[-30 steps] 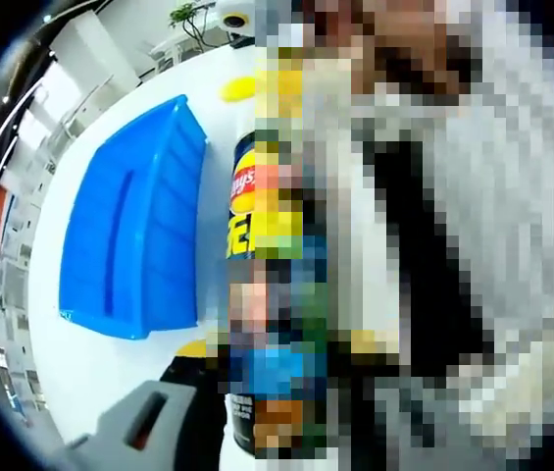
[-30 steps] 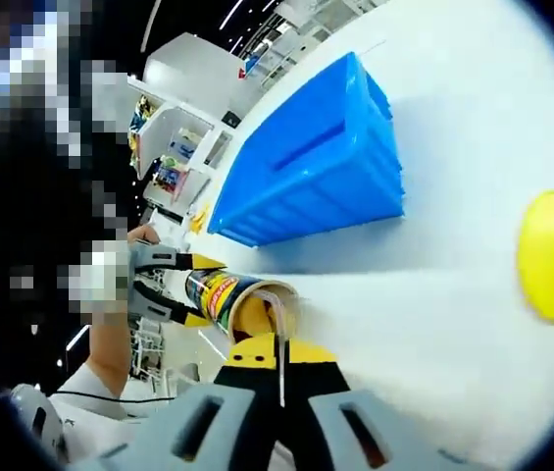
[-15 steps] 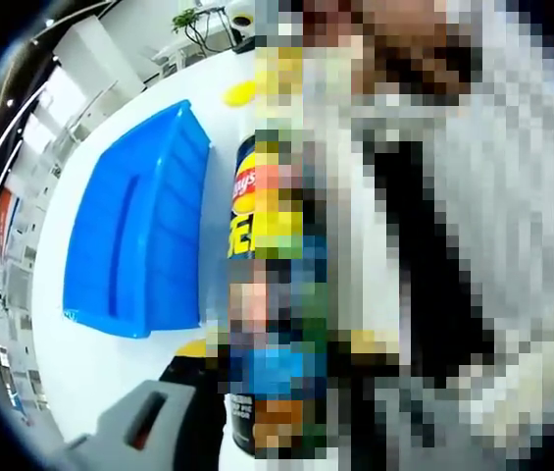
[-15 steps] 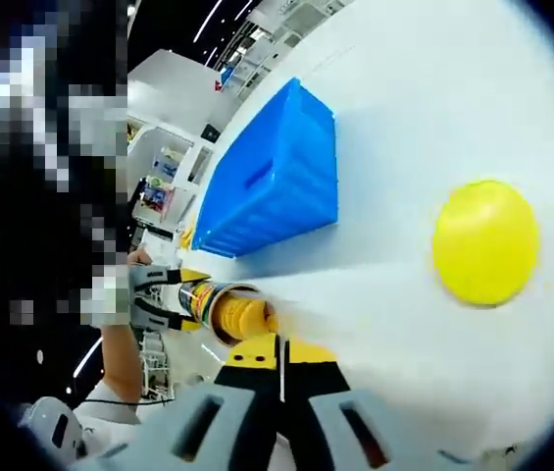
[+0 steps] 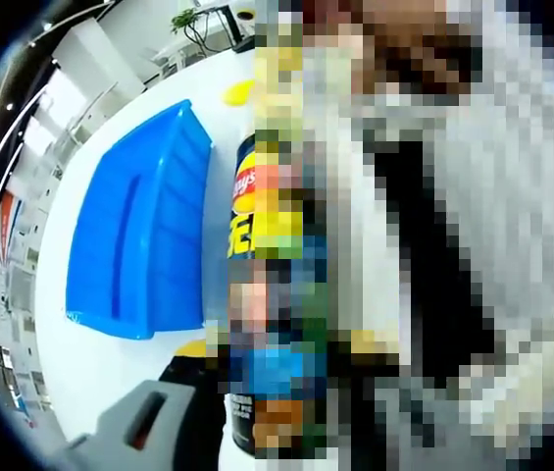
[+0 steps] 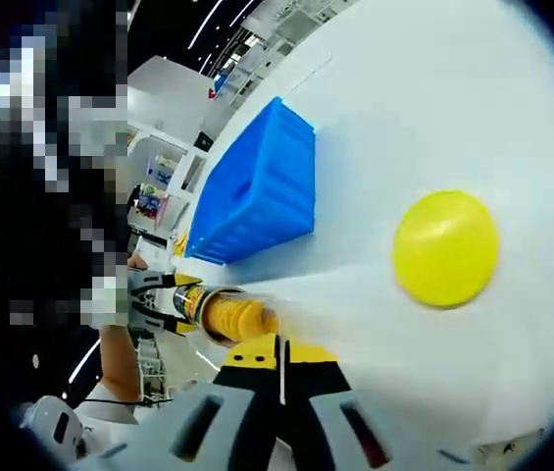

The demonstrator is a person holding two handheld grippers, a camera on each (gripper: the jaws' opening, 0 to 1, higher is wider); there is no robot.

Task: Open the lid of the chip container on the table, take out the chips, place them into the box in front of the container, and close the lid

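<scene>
Chip container (image 6: 220, 312): a tube with a yellow, red and black printed wrap, lying tipped so that its open mouth faces your right gripper's camera. In the right gripper view it sits at about 8 o'clock from centre, just above your right fingers. A stack of yellow chips (image 6: 242, 317) shows at the mouth, projecting a little past the rim. In the left gripper view the same tube (image 5: 244, 201) runs up the middle of the frame; only its left edge with part of the brand lettering is readable, the rest being covered by mosaic.

Lid (image 6: 446, 248): a round yellow disc, off the container and lying flat on the white tabletop (image 6: 453, 118) at about 3 o'clock in the right gripper view, well apart from the tube. In the left gripper view a small slice of it (image 5: 237, 92) shows at 12 o'clock.

Box (image 6: 257, 186): a blue plastic bin standing on the tabletop, at 10 o'clock in the right gripper view and at 9 o'clock in the left gripper view (image 5: 139, 240), just beside the tube.

Left gripper (image 6: 159, 299): your fingers are clamped on the tube's far end, one on each side of it, as seen from the right gripper view. In your own left view only one grey and black finger (image 5: 149, 417) is visible at 7 o'clock; the other is hidden.

Right gripper (image 6: 278, 365): your fingers are pressed together, tips meeting with no gap and holding nothing, just below the chips.
</scene>
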